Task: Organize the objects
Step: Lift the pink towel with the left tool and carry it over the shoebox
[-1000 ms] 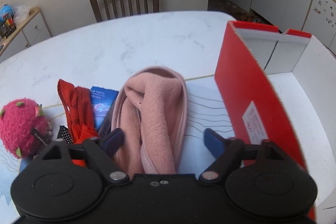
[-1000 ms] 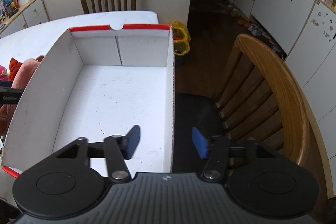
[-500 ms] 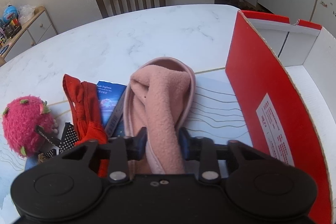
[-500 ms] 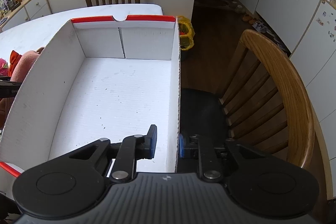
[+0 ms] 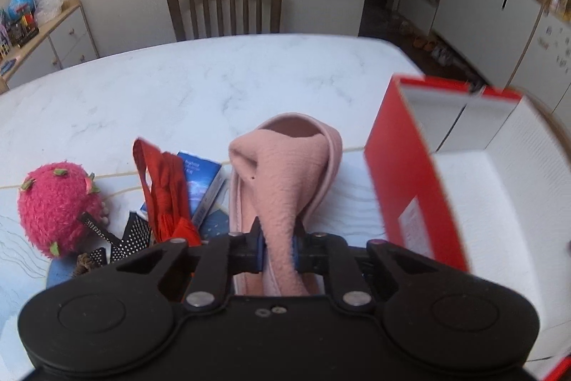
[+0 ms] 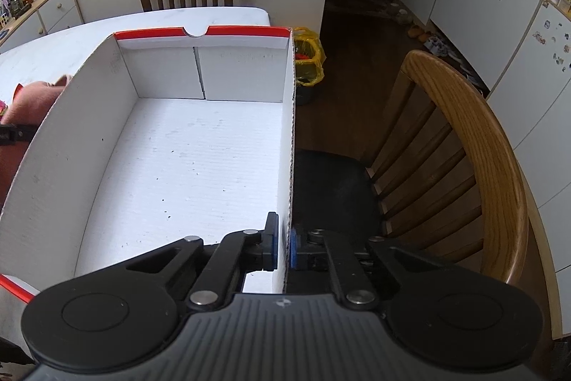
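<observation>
My left gripper is shut on the fleece strap of a pink slipper and holds it raised above the white marble table. A red box with a white inside stands just to the right of it. My right gripper is shut on the right wall of that box; the box inside is bare. The slipper shows past the box's left wall in the right wrist view.
Left of the slipper lie a red cloth, a blue packet, a pink dragon-fruit plush and a black dotted item. Wooden chairs stand at the far side and right of the box.
Both grippers closed: the left on the slipper's strap, the right on the box wall. The slipper has lifted off the table, and the box looks tilted in the left wrist view.
</observation>
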`<state>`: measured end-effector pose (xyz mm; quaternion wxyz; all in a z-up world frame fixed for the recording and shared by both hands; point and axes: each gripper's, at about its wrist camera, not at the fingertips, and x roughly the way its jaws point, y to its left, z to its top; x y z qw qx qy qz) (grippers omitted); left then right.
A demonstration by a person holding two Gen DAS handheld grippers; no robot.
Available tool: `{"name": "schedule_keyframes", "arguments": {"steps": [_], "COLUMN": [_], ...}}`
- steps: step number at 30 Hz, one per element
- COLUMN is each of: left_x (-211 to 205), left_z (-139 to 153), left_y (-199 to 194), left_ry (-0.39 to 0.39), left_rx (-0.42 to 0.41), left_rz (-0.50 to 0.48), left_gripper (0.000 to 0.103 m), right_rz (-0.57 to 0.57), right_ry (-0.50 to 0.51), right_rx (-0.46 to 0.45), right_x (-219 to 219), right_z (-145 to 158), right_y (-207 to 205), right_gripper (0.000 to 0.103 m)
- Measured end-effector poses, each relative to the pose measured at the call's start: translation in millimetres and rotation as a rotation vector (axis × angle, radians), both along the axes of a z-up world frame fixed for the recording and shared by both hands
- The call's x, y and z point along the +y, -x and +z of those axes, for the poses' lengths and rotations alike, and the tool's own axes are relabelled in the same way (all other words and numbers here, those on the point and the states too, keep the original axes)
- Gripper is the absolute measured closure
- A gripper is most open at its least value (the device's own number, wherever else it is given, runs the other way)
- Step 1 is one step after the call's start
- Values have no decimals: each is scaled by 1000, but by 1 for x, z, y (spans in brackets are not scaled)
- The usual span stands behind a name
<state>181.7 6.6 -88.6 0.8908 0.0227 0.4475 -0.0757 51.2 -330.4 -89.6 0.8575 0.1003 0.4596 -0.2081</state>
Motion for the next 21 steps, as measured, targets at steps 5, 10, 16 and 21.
{"name": "schedule_keyframes", "arguments": {"steps": [5, 10, 16, 21], "left_x": [5, -4, -34, -76], "left_z": [30, 62, 88, 91], "left_y": [3, 10, 20, 23], "left_ry": [79, 123, 199, 224], "left_rx": [-10, -31, -41, -38], "left_rz": [6, -27, -99, -176], "left_gripper": [93, 93, 93, 92], "right_rz": [0, 2, 6, 17], "right_ry": [-7, -20, -29, -18], "right_rx": [-6, -15, -24, -17], "right_x": [0, -2, -2, 1], "right_z": [0, 1, 2, 2], "right_y": [2, 4, 6, 5], "right_gripper": [99, 99, 99, 99]}}
